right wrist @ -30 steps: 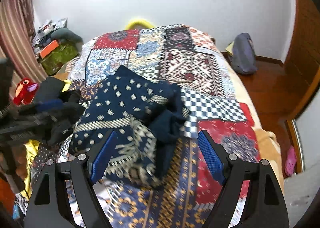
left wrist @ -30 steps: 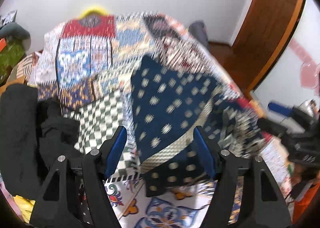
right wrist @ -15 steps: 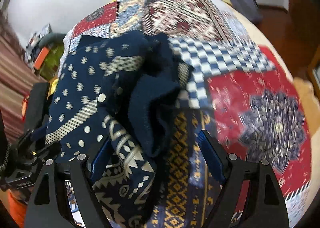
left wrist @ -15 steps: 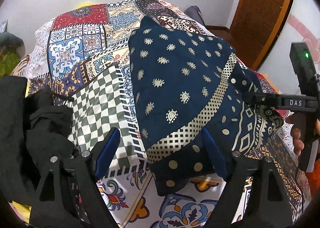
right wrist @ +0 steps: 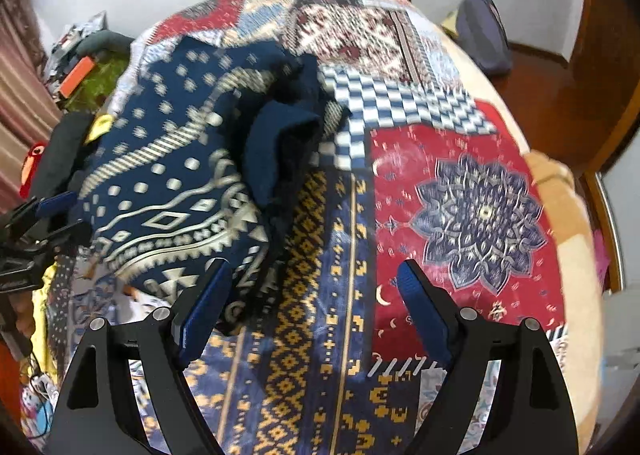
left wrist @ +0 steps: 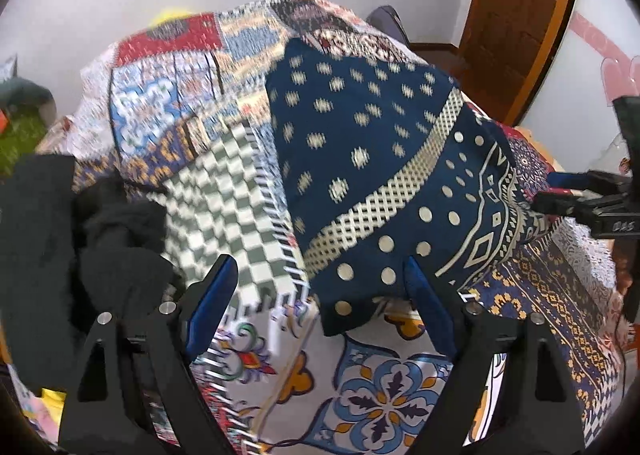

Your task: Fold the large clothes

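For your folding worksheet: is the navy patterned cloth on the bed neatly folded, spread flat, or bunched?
Bunched: the navy patterned cloth lies heaped, with rumpled folds at its right side.

Navy garment (left wrist: 372, 159): soft matt cloth
Bedspread (right wrist: 460, 191): printed cloth — matt
Door (left wrist: 516, 15): glossy wood
Gripper pads (left wrist: 212, 301): smooth blue plastic
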`<state>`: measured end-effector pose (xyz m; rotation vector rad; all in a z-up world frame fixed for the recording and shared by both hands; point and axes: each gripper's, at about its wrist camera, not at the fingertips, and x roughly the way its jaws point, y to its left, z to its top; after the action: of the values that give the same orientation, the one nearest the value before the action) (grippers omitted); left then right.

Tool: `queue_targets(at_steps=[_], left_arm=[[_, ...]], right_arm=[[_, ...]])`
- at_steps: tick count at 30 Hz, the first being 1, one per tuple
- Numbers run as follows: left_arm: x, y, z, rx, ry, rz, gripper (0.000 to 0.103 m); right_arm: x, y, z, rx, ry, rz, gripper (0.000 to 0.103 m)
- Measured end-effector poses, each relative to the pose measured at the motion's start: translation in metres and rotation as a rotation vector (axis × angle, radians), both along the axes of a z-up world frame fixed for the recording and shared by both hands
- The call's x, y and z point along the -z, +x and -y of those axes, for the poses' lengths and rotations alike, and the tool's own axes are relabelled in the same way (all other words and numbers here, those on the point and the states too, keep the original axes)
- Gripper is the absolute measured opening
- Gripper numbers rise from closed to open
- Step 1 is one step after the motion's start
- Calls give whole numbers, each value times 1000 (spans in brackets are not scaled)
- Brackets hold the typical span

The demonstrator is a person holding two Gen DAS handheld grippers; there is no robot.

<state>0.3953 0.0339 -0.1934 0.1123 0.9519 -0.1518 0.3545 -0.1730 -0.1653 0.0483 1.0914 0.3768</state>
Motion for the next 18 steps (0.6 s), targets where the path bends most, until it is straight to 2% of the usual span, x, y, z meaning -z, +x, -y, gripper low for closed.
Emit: queue_targets(at_steps=[4,9,11,15,18], left_arm=[[-14,6,-3,-25,35,39,86],[-13,34,-17,-87,-11,-3,89],[-8,47,-24,-106,-81,-37,89],[6,70,-38,-130,-287,-94,90],[19,87,-41,-130,-412,-140,92]], right_arm=[[-21,5,-4,-1,56,38,82],[-21,26,-24,9,136,16,84],[-10,37,-30,22,167,-19,84],[10,56,-34,40,221,-84,83],[27,70,-25,102,262,-128,84]])
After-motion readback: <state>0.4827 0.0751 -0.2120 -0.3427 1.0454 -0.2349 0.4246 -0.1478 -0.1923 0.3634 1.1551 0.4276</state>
